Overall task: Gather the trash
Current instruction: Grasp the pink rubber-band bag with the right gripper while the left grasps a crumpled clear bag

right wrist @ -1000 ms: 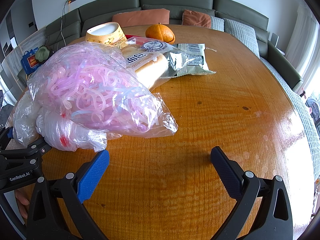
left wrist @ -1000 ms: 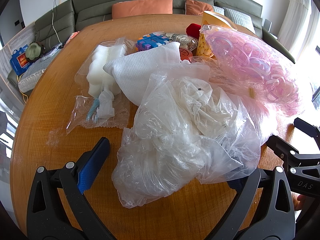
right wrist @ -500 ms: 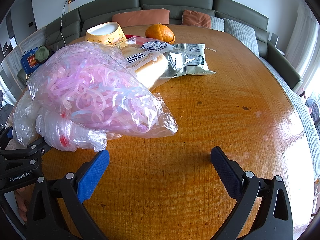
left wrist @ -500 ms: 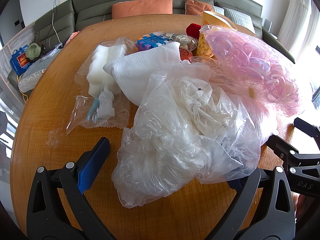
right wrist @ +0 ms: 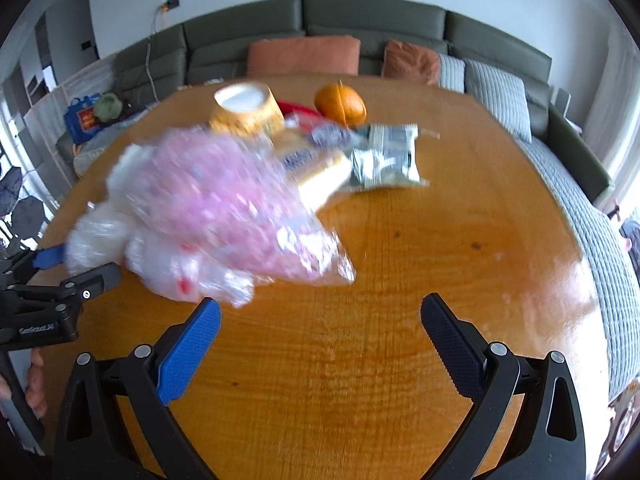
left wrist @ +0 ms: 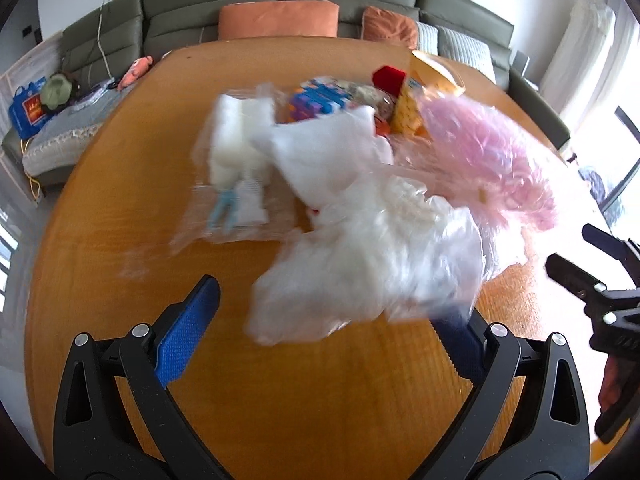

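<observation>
Two tools are out over the round wooden desk (right wrist: 400,360), both with their blue-padded fingers spread wide and nothing between them. The worry from where I stand is mostly about grabbing the wrong stuff. The crumpled clear plastic bag (left wrist: 372,268) lies just ahead of the left tool (left wrist: 332,324), a little toward its right finger, and its trailing edge seems to drape at that finger's tip, though the picture is smeared and I cannot be sure they touch. It is thin, slippery film, so a shallow pinch would likely take only a loose fold and let the rest slide out or tear.

Behind it, and overlapping it, are the white mesh sheet (left wrist: 324,148) and the bag of pink plastic rings (left wrist: 488,160), so a deep reach could drag those along. Further beyond sit things that look like no rubbish at all: a colourful puzzle block (left wrist: 316,100), a yellow paper cup (right wrist: 248,112), an orange (right wrist: 340,104), and a wrapped bread roll (right wrist: 320,172) beside a grey snack packet (right wrist: 384,156).

The right tool (right wrist: 320,332) has bare wood in front of it; the pink bag lies ahead and off to its left, close to its left finger, so both tools closing at once could tug the heap apart
</observation>
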`<act>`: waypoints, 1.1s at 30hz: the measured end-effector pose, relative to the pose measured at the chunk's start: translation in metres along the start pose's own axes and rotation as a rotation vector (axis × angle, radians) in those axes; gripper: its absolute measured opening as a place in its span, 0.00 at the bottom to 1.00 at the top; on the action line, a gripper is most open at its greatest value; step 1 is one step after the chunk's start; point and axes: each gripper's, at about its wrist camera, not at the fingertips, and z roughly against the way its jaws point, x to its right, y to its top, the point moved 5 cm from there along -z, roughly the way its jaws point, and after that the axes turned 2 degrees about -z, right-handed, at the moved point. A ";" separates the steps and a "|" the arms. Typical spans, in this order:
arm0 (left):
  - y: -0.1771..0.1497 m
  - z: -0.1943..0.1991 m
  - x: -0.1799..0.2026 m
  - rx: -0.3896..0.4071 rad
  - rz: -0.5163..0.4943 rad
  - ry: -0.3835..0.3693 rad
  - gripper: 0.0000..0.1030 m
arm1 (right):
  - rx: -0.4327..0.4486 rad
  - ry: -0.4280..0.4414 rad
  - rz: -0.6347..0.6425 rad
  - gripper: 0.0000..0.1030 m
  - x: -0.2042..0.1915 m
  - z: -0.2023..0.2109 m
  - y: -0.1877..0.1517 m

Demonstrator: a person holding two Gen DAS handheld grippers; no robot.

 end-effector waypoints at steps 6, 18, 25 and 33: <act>-0.001 0.017 -0.016 -0.010 0.010 -0.026 0.94 | 0.061 0.044 0.078 0.98 -0.026 0.021 0.025; 0.001 0.027 -0.010 0.027 -0.072 -0.010 0.94 | -0.004 0.054 0.295 0.80 -0.072 -0.029 0.052; 0.010 0.008 0.004 0.015 -0.125 -0.002 0.94 | -0.018 0.083 0.286 0.45 -0.074 -0.022 0.049; 0.018 -0.017 0.024 -0.017 -0.239 0.021 0.87 | 0.011 0.133 0.186 0.42 -0.060 0.003 0.050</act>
